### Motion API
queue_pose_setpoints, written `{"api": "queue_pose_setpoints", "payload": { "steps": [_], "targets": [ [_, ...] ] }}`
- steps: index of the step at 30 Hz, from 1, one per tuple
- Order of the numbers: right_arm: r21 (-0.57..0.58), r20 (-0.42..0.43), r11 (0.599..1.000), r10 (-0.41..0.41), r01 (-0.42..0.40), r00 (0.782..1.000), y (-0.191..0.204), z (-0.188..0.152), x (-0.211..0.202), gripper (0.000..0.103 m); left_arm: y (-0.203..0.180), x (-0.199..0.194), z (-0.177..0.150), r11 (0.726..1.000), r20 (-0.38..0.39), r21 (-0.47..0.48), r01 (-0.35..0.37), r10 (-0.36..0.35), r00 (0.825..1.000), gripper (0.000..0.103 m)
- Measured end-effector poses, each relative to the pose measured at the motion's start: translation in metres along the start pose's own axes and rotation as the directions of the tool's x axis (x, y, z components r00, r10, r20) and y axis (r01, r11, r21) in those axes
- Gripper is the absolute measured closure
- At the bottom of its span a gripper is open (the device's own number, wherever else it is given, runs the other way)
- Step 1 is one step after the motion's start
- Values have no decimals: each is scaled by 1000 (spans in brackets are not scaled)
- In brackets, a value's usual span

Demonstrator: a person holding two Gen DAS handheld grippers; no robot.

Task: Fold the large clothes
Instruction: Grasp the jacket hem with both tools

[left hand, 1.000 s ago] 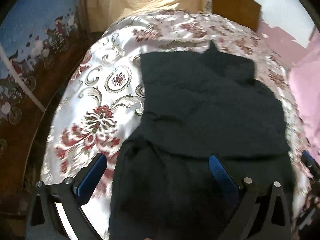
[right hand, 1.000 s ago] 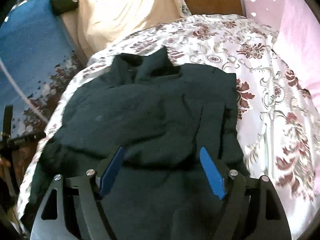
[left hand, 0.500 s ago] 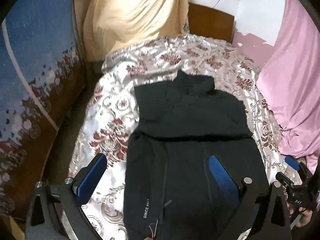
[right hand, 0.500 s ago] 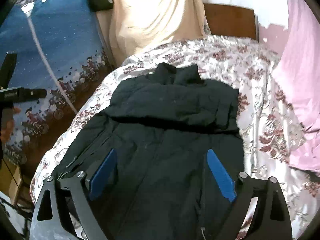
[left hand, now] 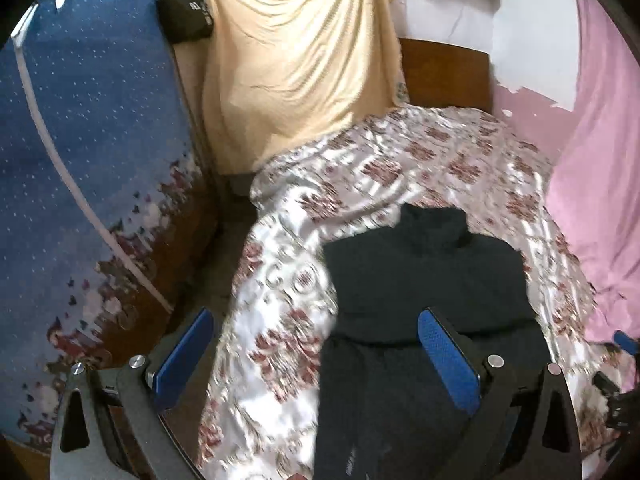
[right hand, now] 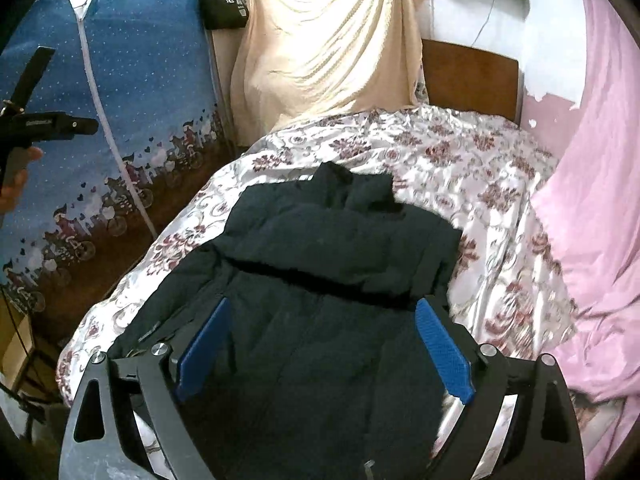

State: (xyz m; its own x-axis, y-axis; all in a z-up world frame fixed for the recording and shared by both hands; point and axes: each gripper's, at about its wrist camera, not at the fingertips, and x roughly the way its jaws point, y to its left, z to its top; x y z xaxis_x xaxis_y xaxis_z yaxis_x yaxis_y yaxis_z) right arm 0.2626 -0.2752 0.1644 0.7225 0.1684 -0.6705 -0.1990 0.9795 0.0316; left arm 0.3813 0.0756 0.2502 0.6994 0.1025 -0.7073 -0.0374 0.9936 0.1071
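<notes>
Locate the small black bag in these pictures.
In both views the small black bag hangs top left, between the blue starry wardrobe cover and the draped cream cloth.

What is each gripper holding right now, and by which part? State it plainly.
Nothing is held. The left gripper and right gripper are both open above the dark jacket, which lies on the floral bedspread.

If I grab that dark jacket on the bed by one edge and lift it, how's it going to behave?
The dark jacket will probably sag and unfold: it lies in soft layers with its upper part doubled over. It looks thick, so likely heavyish. The glossy bedspread may let it slide if pushed.
</notes>
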Motion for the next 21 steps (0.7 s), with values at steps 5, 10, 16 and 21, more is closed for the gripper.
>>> {"api": "queue_pose_setpoints", "payload": {
  "steps": [5, 10, 16, 21],
  "targets": [
    [-2, 0, 1000, -23, 23, 1000, -24, 43, 26, 13, -11, 53, 35, 1000, 0, -10, 5, -5, 1000, 0],
    [117, -47, 993, 8, -2, 999, -61, 89, 89, 13, -37, 139, 63, 997, -68, -44, 55, -58, 996, 0],
    [239, -107, 971, 52, -26, 993, -100, 135, 198, 13, -75, 252, 79, 979, -90, -116, 166, -177, 980, 0],
    [381, -106, 923, 105, -57, 989, -122, 146, 299, 13, -103, 344, 73, 933, -67, -277, 228, -255, 965, 0]
  ]
}}
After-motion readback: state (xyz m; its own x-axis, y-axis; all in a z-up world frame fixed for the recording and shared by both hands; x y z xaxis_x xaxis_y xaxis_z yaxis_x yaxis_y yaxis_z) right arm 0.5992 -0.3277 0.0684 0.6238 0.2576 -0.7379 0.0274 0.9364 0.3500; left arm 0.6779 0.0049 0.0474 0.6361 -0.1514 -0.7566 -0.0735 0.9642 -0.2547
